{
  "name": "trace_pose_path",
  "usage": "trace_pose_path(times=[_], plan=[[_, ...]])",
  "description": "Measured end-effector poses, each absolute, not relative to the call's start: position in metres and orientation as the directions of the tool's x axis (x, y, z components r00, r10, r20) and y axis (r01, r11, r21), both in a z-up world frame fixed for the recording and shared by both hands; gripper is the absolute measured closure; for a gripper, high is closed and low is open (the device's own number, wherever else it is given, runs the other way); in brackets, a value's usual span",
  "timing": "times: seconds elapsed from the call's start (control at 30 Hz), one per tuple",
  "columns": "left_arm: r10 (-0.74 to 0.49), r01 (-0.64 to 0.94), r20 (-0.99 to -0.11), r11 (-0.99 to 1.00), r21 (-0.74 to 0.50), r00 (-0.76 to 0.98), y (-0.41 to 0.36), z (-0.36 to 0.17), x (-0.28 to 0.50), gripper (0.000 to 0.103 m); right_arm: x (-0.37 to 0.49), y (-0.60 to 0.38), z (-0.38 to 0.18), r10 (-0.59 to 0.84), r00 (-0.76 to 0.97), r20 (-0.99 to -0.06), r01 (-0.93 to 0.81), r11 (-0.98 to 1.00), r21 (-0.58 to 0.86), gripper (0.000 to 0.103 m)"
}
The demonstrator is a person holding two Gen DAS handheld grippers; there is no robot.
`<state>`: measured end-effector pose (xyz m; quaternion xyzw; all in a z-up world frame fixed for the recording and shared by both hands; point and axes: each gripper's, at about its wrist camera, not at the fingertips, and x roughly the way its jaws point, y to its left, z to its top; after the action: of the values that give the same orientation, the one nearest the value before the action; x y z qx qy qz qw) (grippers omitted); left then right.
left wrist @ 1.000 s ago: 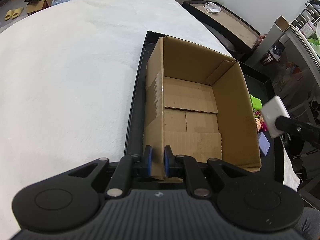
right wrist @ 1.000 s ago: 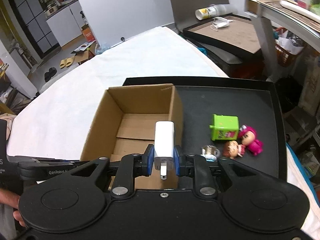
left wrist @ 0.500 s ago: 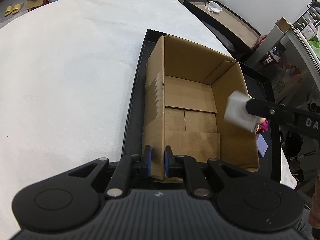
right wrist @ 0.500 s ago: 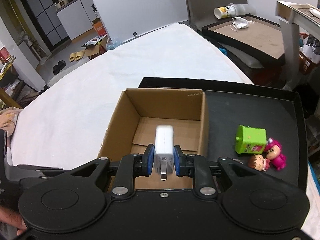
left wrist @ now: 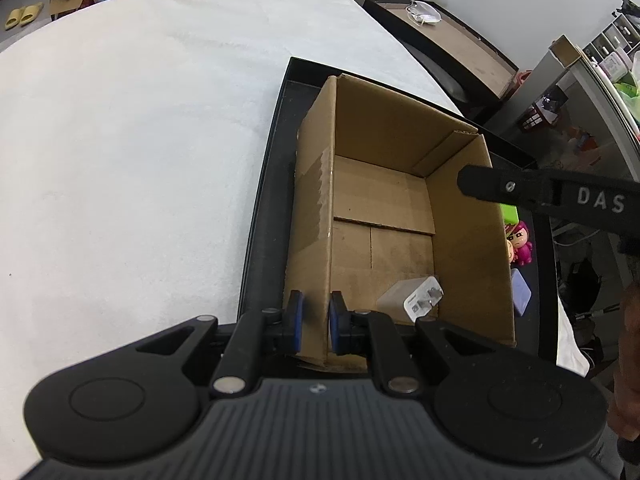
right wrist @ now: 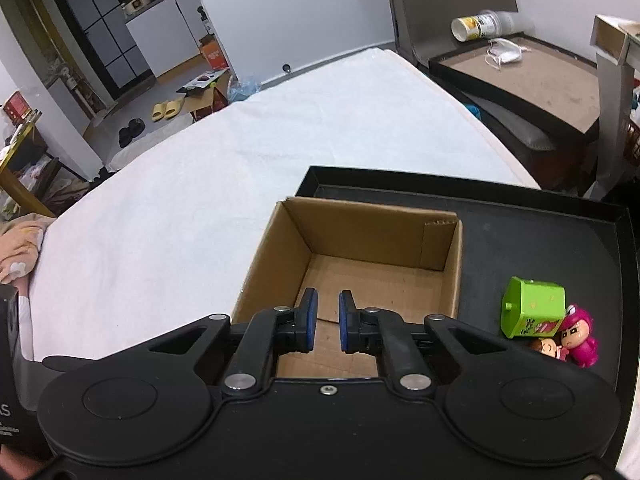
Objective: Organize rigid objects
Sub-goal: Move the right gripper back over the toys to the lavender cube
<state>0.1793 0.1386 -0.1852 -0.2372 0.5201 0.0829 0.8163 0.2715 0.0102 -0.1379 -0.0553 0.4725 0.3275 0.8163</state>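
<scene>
A brown cardboard box (left wrist: 468, 240) stands open on a black tray (left wrist: 264, 208). My left gripper (left wrist: 315, 320) is shut on the box's near left wall. A white plug charger (left wrist: 412, 300) lies on the box floor near the front. My right gripper (right wrist: 328, 322) is open and empty above the box (right wrist: 360, 240); its finger shows in the left wrist view (left wrist: 520, 192) over the right wall. A green toy cube (right wrist: 534, 312), a pink figurine (right wrist: 580, 336) and a small doll head (right wrist: 546, 347) lie on the tray (right wrist: 560, 240) right of the box.
A pale purple block (left wrist: 520, 294) lies on the tray by the box's right wall. White cloth (left wrist: 140, 140) covers the table to the left. A second tray with a mask (right wrist: 504, 54) and a tipped cup (right wrist: 478, 26) sits at the far right.
My right gripper moved over the box, opened and let go of the white charger, which now lies on the box floor. The left gripper keeps its hold on the wall.
</scene>
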Motion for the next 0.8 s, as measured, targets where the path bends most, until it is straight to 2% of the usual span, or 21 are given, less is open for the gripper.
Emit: trace_pose_path(times=[0.33,0.47,0.8], plan=[[-0.116,-0.382,-0.887,0.871,-0.307,0.447,0.14,-0.185,0.18,0.091,0.271,-0.014,-0.135,0.453,0.343,-0.823,-0.536,0.814,0.224,0.089],[-0.111,-0.389,-0.889,0.87,-0.303,0.444,0.14,-0.184,0.181,0.091,0.274,-0.03,-0.128,0.432,0.365,-0.825,-0.516,0.831,0.207,0.08],[-0.091,-0.378,-0.898,0.885,-0.271,0.431,0.136,-0.184,0.183,0.091,0.278,-0.07,-0.13,0.377,0.392,-0.839,-0.455,0.872,0.179,0.071]])
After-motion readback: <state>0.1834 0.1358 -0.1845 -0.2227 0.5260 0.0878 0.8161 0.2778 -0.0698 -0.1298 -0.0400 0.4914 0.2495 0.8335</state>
